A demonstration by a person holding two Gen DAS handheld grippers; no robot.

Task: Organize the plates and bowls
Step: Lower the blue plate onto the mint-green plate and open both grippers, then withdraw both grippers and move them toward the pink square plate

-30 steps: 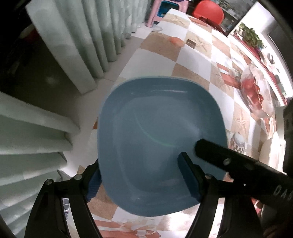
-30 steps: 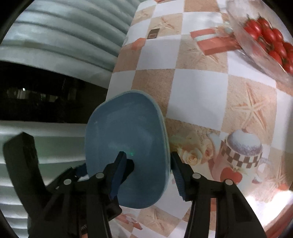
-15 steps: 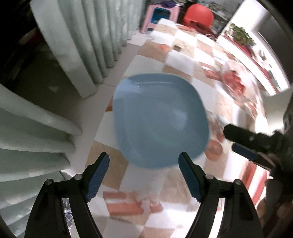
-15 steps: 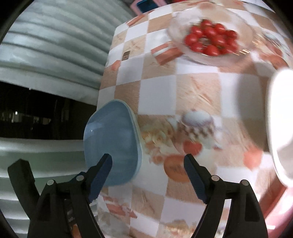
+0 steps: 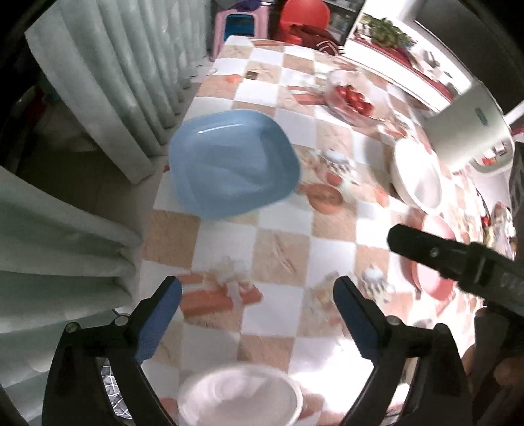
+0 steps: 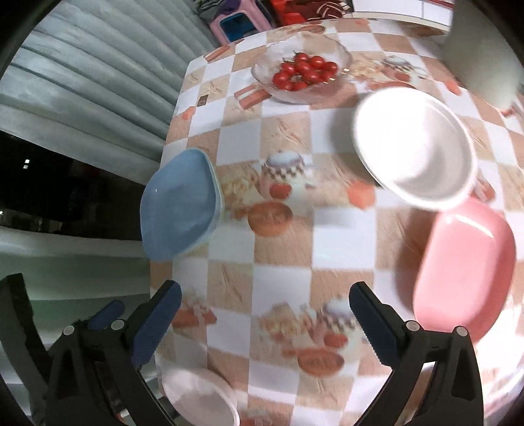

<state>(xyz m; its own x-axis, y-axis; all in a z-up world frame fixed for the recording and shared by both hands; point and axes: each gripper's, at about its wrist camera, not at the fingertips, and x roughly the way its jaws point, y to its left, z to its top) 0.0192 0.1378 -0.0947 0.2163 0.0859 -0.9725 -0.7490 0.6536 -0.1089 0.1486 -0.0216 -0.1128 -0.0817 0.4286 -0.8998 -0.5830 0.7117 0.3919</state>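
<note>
1. Two blue plates [image 6: 180, 204] lie stacked at the table's edge beside the curtain [image 5: 108, 78] — a paler rim shows under the upper one in the right wrist view; nothing grips them.
2. A white plate [image 6: 414, 144] sits further along the checked tablecloth [image 6: 281, 262], with a pink plate [image 6: 465, 265] just beside it on the near side, the two rims close or overlapping.
3. A small white bowl [image 5: 239, 398] sits at the near edge, below the left gripper [image 5: 258, 314], blurred.
4. Left gripper: its jaws have just been opening and now stand wide, nothing between them but tablecloth.
5. Right gripper [image 6: 265, 318]: jaws also spread wide and empty, having just opened off the blue plates.
6. A glass bowl of cherry tomatoes [image 6: 301, 72] rests toward the far end, well apart from the plates — a pink stool [image 5: 234, 26] and a red chair [image 5: 306, 14] stand beyond the table
</note>
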